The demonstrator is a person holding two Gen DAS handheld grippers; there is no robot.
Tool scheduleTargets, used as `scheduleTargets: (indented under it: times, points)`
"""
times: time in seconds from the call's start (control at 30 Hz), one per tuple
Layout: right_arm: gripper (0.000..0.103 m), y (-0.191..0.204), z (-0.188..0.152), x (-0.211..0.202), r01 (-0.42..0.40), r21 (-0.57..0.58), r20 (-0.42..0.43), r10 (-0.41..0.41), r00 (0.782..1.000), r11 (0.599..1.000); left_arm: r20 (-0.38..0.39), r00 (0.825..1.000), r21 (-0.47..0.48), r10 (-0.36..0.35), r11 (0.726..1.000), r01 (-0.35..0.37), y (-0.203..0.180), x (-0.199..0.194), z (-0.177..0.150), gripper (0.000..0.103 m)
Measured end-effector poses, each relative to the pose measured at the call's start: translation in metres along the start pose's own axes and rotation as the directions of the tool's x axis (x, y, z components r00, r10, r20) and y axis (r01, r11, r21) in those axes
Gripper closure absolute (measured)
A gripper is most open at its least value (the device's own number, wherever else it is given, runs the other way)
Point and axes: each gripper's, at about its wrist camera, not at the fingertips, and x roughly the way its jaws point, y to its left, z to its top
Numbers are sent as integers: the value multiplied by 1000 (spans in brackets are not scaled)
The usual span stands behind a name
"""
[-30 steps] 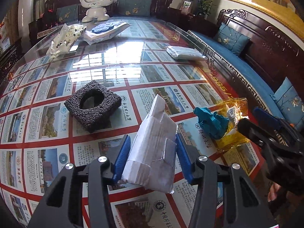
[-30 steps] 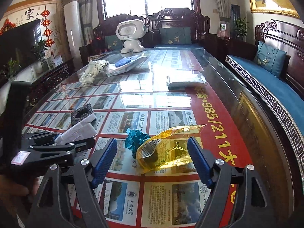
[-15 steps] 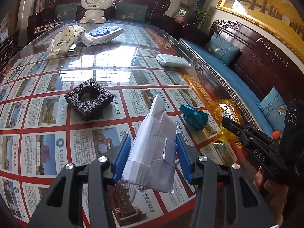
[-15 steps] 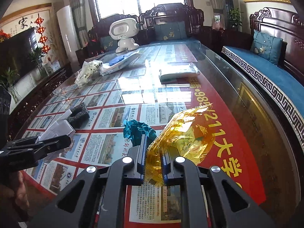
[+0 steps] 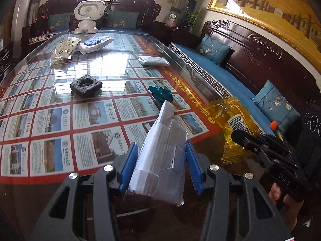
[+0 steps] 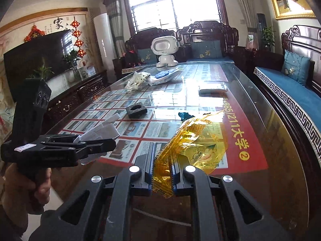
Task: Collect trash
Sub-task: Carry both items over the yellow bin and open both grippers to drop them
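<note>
My left gripper (image 5: 161,166) is shut on a crumpled white paper carton (image 5: 162,156) and holds it above the table's near edge; it also shows in the right wrist view (image 6: 100,132). My right gripper (image 6: 162,170) is shut on a yellow plastic wrapper (image 6: 192,140), lifted off the table; the wrapper also shows in the left wrist view (image 5: 232,120). A crumpled teal wrapper (image 5: 160,94) and a black foam block with a hole (image 5: 86,85) lie on the glass table (image 5: 60,120).
Further back on the table are a white crumpled bag (image 5: 64,47), a blue-and-white packet (image 5: 96,43), a white tissue pack (image 5: 153,60) and a white toy robot (image 5: 88,16). A dark wooden sofa with blue cushions (image 5: 230,76) runs along the right.
My right gripper closed on the yellow wrapper and lifted it off the table. Both grippers pulled back toward the table's near edge and rose, each with its piece of trash.
</note>
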Motion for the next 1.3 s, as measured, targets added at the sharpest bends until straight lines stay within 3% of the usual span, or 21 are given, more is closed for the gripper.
scheduleTargets:
  times: [0.27, 0.53, 0.7, 0.83, 1.03, 1.13, 1.2, 1.3]
  points:
    - [90, 42, -70, -70, -124, 0, -63, 123, 990, 992, -38, 999, 16, 1, 1000, -1, -28, -63, -94, 54]
    - [90, 73, -160, -98, -139, -14, -211, 133, 968, 990, -144, 989, -7, -29, 1000, 29, -49, -76, -202, 54]
    - [90, 74, -207, -95, -139, 46, -281, 146, 948, 989, -264, 962, -57, -66, 997, 52, -49, -52, -260, 54]
    - [90, 67, -236, -87, -125, 101, -330, 152, 932, 987, -331, 943, -53, -42, 998, 26, -47, -30, -293, 54]
    - [90, 57, -258, -76, -104, 153, -375, 155, 914, 983, -452, 891, -72, -39, 997, 7, -38, 10, -329, 53]
    - [90, 53, -264, -71, -100, 170, -393, 161, 905, 980, -495, 867, -96, -58, 995, 12, -32, 29, -339, 40]
    - [90, 50, -264, -65, -96, 169, -407, 158, 900, 981, -501, 864, -93, -54, 996, 8, -32, 36, -341, 21]
    - [90, 47, -265, -60, -91, 169, -425, 156, 892, 981, -502, 864, -79, -33, 997, -8, -31, 39, -344, 17]
